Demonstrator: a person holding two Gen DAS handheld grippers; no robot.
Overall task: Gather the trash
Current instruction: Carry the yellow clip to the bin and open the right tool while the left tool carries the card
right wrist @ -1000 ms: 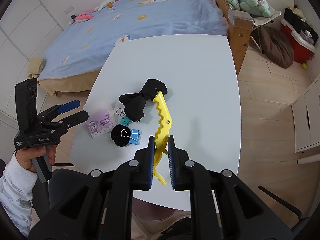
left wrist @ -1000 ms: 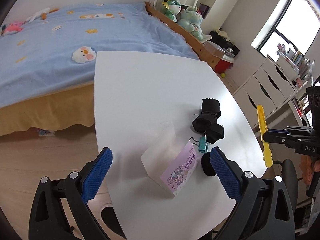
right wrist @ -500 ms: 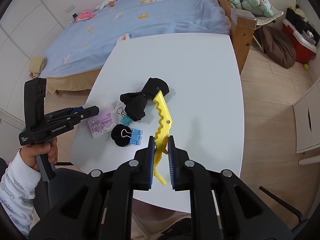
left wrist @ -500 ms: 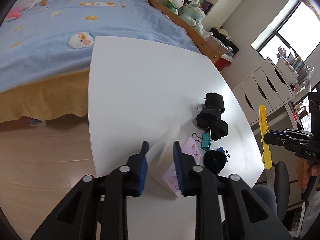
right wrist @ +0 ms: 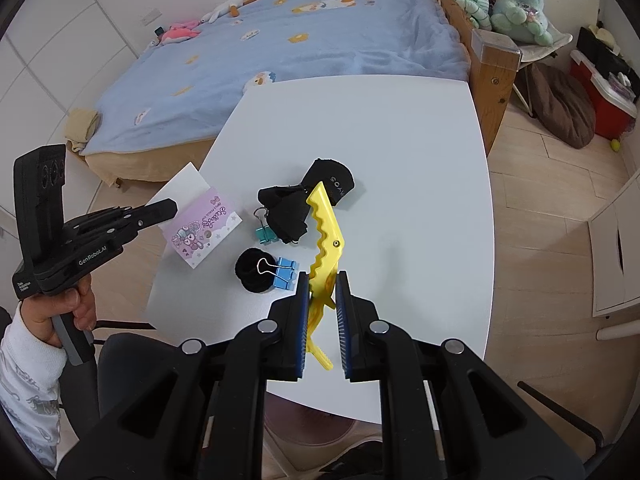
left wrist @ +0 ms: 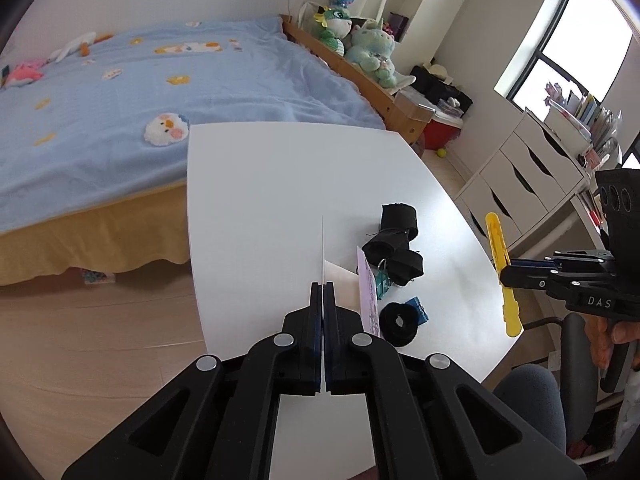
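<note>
1. Two blue-padded fingers of the left tongs [left wrist: 322,300], low in the centre of the left wrist view, are pressed together on the thin edge of a translucent plastic bag [left wrist: 322,248] with a purple cartoon card [left wrist: 370,292] on it. The bag's edge rises from the pads towards mid-frame over the white tabletop [left wrist: 272,184]. Right of it lie black fabric pieces [left wrist: 394,240], a teal binder clip [left wrist: 382,282], a black ring-shaped scrunchie [left wrist: 398,324] and a blue binder clip [left wrist: 418,308]. At the right edge, the right tongs [left wrist: 505,272] grip a yellow hair clip [left wrist: 500,268] beyond the tabletop's edge.

2. Low in the centre of the right wrist view, the right tongs [right wrist: 322,300] clamp the yellow hair clip [right wrist: 326,236] near its tail, its toothed beak pointing up-frame. At centre left, the left tongs [right wrist: 170,206] pinch the plastic bag [right wrist: 182,184], with its card [right wrist: 204,226], at the tabletop's [right wrist: 400,140] left edge. A blue bed [right wrist: 300,40] fills the upper frame.
</note>
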